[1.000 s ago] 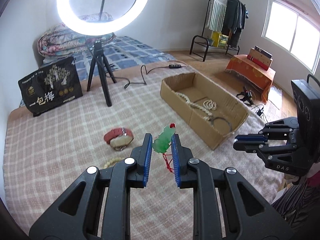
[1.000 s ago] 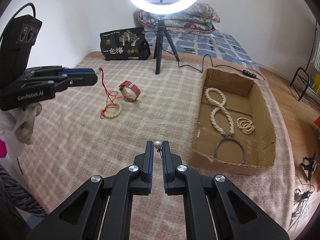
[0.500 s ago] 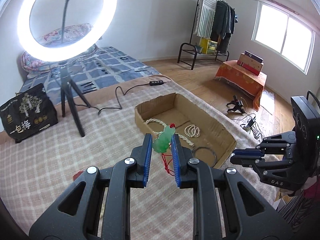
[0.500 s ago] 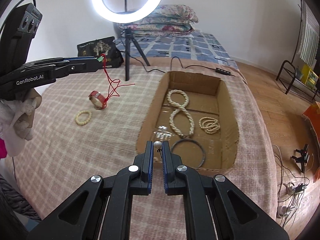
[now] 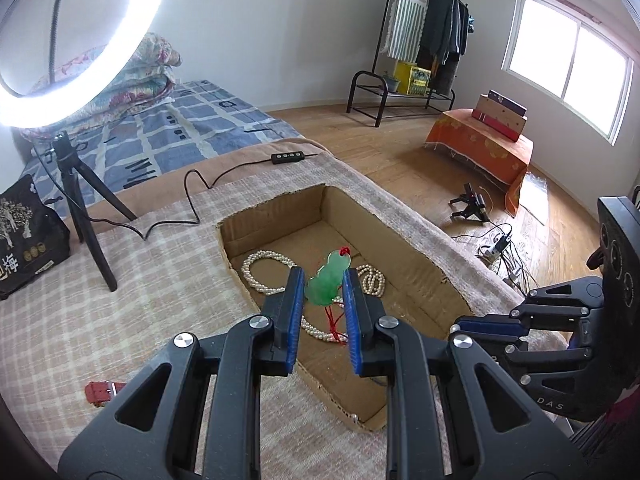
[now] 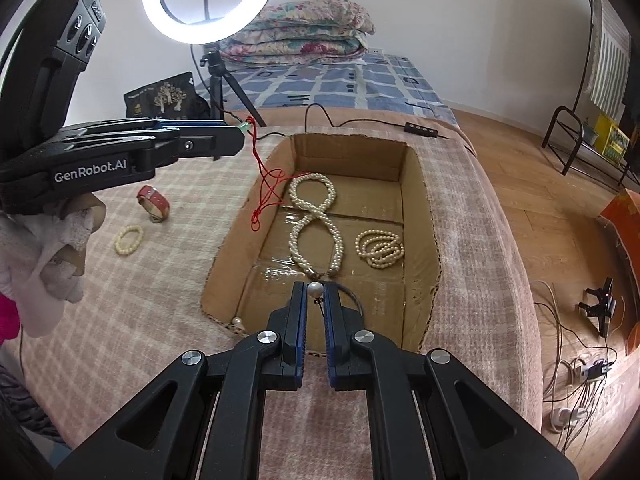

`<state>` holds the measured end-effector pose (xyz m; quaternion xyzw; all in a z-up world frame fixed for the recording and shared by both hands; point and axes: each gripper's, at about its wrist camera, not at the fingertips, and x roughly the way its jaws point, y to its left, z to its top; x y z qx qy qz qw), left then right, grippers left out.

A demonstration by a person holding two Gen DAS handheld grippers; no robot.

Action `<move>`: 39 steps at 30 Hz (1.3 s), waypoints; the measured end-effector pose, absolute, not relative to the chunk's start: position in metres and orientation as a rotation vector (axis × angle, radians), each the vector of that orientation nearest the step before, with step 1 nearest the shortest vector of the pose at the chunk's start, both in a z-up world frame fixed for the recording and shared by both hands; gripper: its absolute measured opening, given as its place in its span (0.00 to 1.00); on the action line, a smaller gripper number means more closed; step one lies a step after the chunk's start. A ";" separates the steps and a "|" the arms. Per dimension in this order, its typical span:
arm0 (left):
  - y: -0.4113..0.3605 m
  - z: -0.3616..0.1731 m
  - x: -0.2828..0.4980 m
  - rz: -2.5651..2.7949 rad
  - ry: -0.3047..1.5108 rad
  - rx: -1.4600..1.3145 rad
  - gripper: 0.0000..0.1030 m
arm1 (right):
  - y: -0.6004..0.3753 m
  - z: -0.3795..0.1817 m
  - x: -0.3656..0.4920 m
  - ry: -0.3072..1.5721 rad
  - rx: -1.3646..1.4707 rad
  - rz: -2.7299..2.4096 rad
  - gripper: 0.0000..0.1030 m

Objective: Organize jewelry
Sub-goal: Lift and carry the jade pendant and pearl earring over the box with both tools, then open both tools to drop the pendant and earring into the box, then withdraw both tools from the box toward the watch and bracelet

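Left tool (image 5: pixel 322 294) clenched on green pendant (image 5: pixel 328 284) at frame centre, right tool (image 6: pixel 315 298) clenched on pearl (image 6: pixel 314 289), both over box (image 6: pixel 420 208).

The open brown cardboard box (image 6: pixel 420 208) is sitting on the checked blanket (image 6: pixel 168 288) covering the bed. Inside it, the long white pearl necklace (image 6: pixel 316 216) is lying left of the coiled pearl strand (image 6: pixel 378 242). Left of the box, the red watch-like band (image 6: pixel 154 202) and the cream bead bracelet (image 6: pixel 129 239) are lying on the blanket. Behind them, the black ring-light tripod (image 6: pixel 224 80) is standing.
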<state>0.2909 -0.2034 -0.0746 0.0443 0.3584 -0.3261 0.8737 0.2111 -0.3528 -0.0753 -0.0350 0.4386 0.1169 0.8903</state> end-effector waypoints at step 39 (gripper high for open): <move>-0.210 -0.079 0.296 -0.595 0.805 0.087 0.65 | -0.331 -0.077 0.208 0.887 -0.163 0.189 0.72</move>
